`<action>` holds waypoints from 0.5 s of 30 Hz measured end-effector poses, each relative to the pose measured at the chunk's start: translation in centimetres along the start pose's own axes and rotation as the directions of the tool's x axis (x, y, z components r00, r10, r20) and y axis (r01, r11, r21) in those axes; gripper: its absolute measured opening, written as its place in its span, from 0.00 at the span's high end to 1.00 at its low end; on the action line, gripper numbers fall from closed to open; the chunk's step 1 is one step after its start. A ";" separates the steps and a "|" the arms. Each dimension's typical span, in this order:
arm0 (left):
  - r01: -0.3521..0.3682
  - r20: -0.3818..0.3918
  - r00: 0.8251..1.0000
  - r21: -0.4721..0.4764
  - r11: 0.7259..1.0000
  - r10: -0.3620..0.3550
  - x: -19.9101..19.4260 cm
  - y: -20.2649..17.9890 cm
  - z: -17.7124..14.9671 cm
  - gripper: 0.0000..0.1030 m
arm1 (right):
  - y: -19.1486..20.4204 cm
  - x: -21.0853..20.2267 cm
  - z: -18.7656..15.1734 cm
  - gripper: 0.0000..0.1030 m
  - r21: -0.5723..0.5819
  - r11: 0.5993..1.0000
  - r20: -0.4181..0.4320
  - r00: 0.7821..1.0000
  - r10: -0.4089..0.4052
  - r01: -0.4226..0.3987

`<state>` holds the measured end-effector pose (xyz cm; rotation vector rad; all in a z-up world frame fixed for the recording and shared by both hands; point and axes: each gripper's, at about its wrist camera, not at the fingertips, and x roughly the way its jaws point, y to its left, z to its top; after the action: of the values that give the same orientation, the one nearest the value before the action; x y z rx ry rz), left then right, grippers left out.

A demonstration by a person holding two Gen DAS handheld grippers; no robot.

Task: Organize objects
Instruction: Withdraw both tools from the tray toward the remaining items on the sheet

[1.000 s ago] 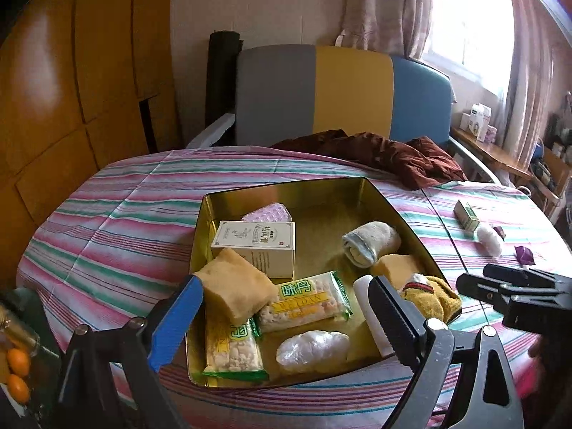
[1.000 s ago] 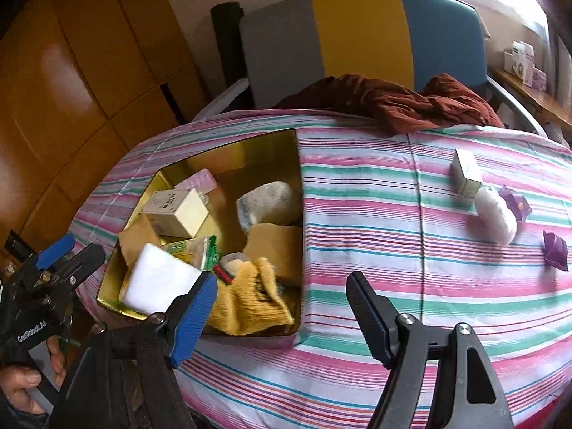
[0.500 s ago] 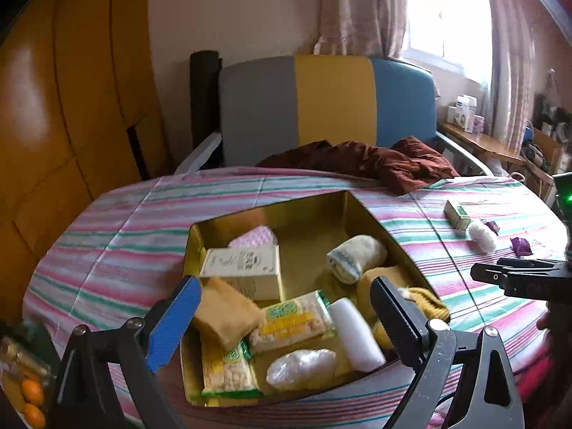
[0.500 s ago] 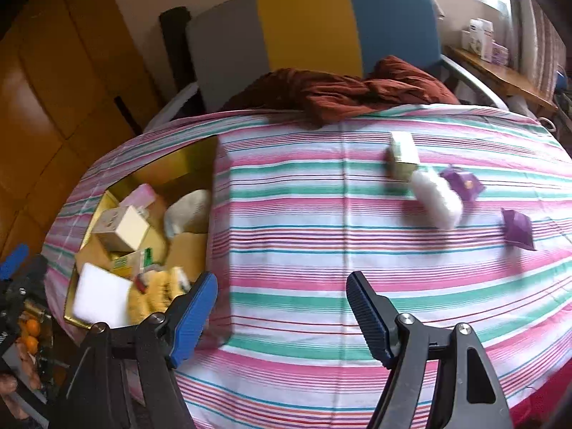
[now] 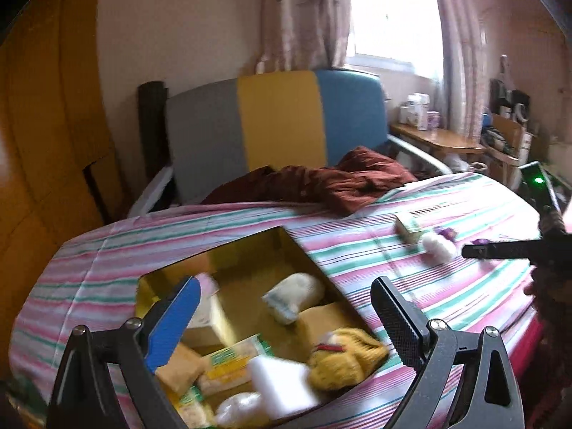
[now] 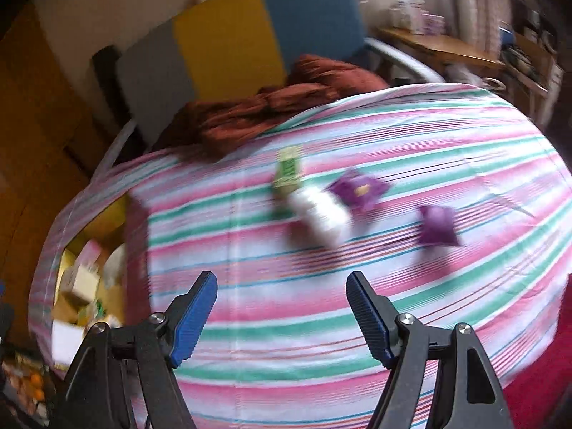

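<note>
Striped tablecloth (image 6: 321, 339) in pink, green and white covers a round table; behind it stands a chair (image 5: 279, 121) with grey, yellow and blue back panels, and a dark red garment (image 5: 332, 182) lies across the table's far edge. Left wrist view: the left gripper (image 5: 286, 318) hangs above a gold tin tray (image 5: 246, 250), fingers spread wide and holding nothing. Inside the tray lie a rolled white cloth (image 5: 295, 295), a yellow knitted item (image 5: 345, 363), a white block (image 5: 282, 386), a cream carton (image 5: 205, 318), tan sponges (image 5: 178, 370) and green-printed snack packets (image 5: 228, 361), partly blurred. Right wrist view: the right gripper (image 6: 280, 316) is held over bare cloth on the table's right half, fingers likewise spread and empty. Beyond it, well apart from the tray, lie a small green box (image 6: 287, 173), a white roll (image 6: 321, 216) just beside it, and two purple packets (image 6: 359, 189) (image 6: 438, 227). Motion blur softens these items' outlines.
</note>
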<state>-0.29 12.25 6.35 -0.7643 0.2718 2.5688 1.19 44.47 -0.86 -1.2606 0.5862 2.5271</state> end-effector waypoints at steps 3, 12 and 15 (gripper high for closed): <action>0.055 -0.006 0.998 0.005 0.998 -0.055 0.5 -1.5 0.8 0.06 | -3.0 -0.3 1.3 0.26 0.068 0.997 0.024 0.999 -0.049 0.047; 0.202 -0.094 0.975 -0.015 0.979 -0.202 3.7 -6.7 2.9 0.06 | -12.0 0.4 3.9 0.26 0.271 0.953 0.045 0.987 -0.154 0.136; 0.244 -0.138 0.959 -0.050 0.969 -0.248 5.2 -8.1 3.1 0.06 | -14.9 1.3 3.4 0.26 0.376 0.917 0.055 0.985 -0.162 0.130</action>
<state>-1.91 22.21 5.55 -0.9348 0.1680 2.2934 4.00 59.34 -3.59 -1.0133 0.8676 2.1997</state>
